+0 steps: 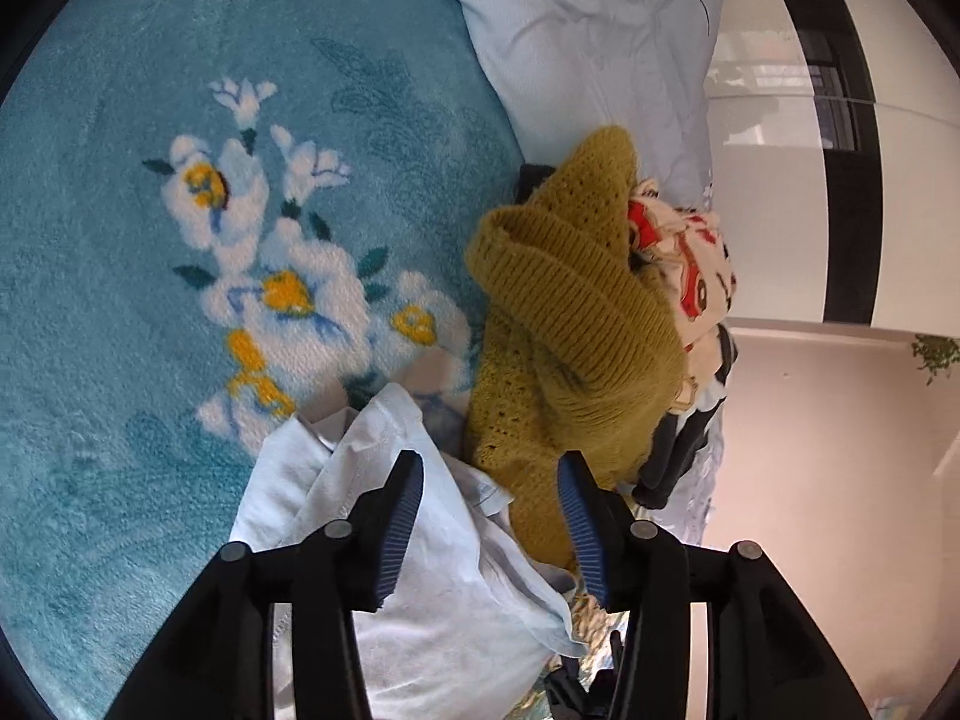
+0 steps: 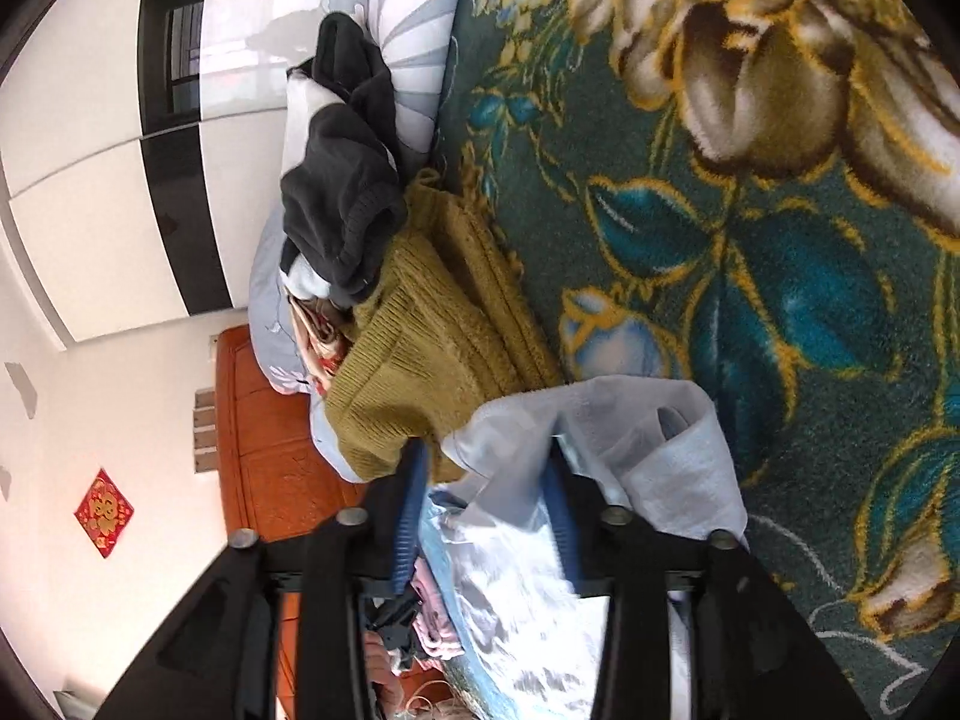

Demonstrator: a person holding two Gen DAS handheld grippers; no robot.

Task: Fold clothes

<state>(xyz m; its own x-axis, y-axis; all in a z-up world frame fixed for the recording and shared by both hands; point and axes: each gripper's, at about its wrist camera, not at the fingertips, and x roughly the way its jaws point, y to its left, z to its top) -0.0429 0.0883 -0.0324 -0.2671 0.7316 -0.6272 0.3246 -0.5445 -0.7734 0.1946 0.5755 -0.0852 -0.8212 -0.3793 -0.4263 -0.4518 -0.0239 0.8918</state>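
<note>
A crumpled pale blue garment lies on the bed under my left gripper, which is open with its fingers on either side of a fold. Next to it is a mustard knit sweater heaped on the clothes pile. In the right wrist view the same pale blue garment lies bunched around my right gripper, which is open with cloth between and over its fingers. The mustard sweater lies just beyond it.
A teal floral blanket covers the bed; a dark green floral part shows on the right. A pale blue duvet, a red-patterned cloth and a dark grey garment are heaped at the bed's edge. An orange-brown headboard and white wall lie beyond.
</note>
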